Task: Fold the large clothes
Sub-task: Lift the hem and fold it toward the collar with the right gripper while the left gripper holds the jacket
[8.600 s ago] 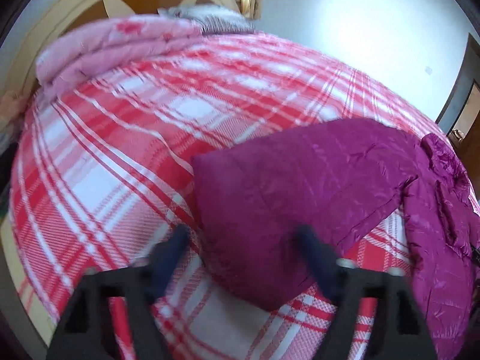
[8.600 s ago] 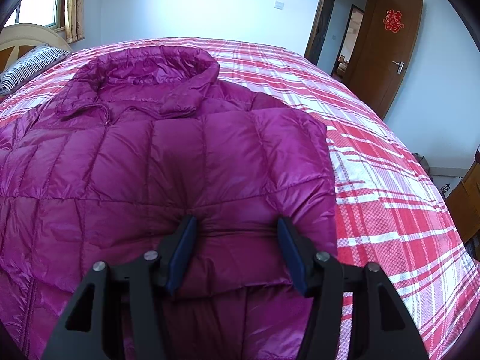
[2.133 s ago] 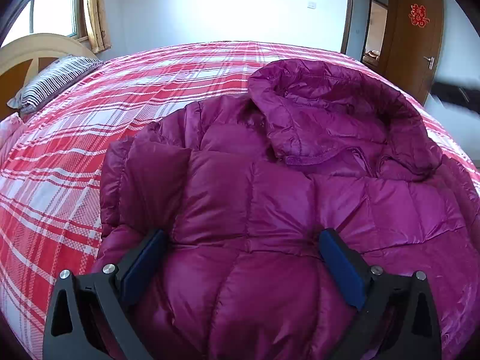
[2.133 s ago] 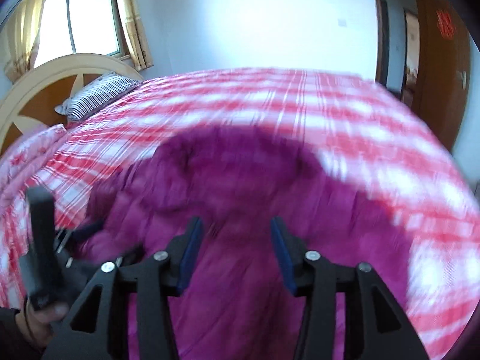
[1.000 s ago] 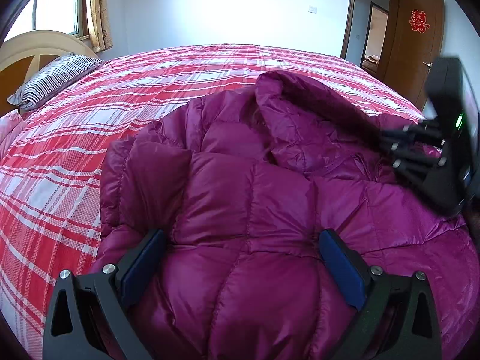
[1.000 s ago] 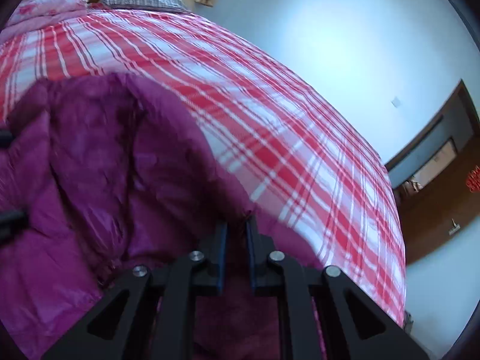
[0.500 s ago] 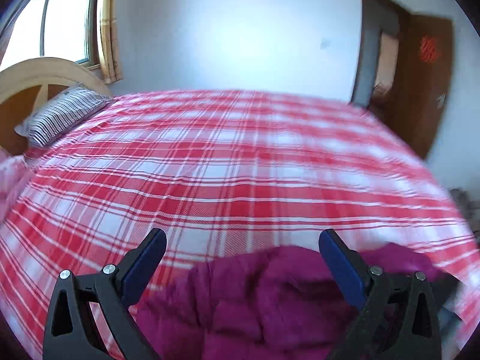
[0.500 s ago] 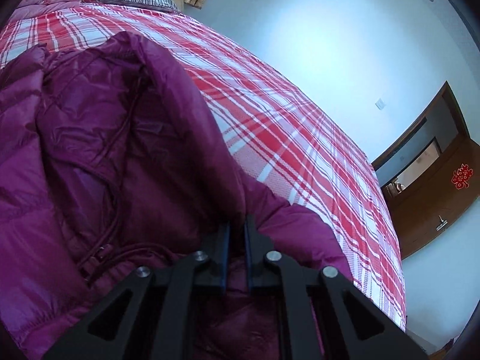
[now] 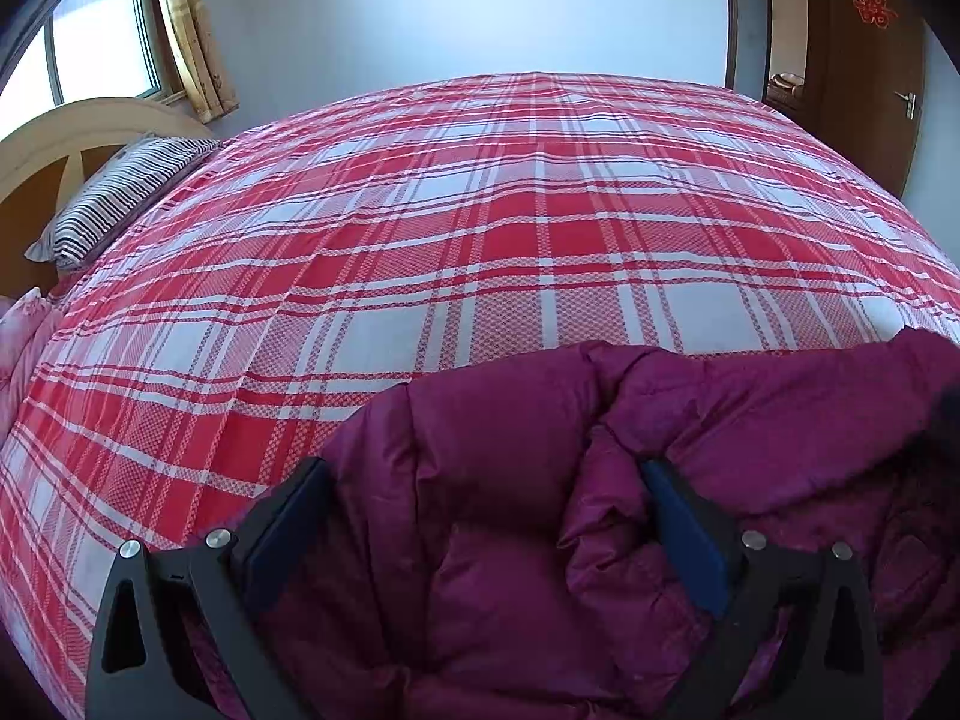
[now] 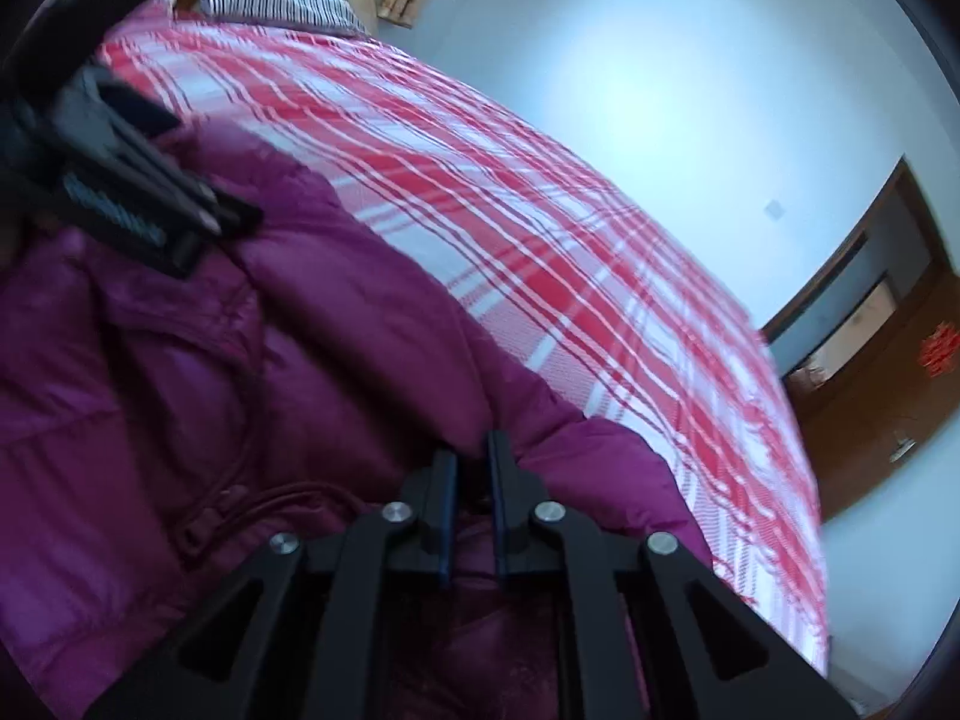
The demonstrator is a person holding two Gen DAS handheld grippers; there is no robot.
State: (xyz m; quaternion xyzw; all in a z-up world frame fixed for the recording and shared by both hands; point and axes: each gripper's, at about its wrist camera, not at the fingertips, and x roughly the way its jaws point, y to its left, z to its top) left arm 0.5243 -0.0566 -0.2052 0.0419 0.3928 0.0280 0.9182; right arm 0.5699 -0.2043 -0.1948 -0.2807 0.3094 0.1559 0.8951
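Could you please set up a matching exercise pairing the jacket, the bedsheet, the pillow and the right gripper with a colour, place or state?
Things:
1. jacket
2. bedsheet
3. pillow
4. right gripper

Descriptions:
A. striped, by the headboard
B. pinched on purple fabric
C. red and white plaid
D. purple, quilted, lying on the bed

Pairs: 1-D, 2-C, 3-A, 4-B

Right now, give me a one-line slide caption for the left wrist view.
Open left gripper straddles a bunched fold of the magenta down jacket at the near edge of the red plaid bed.
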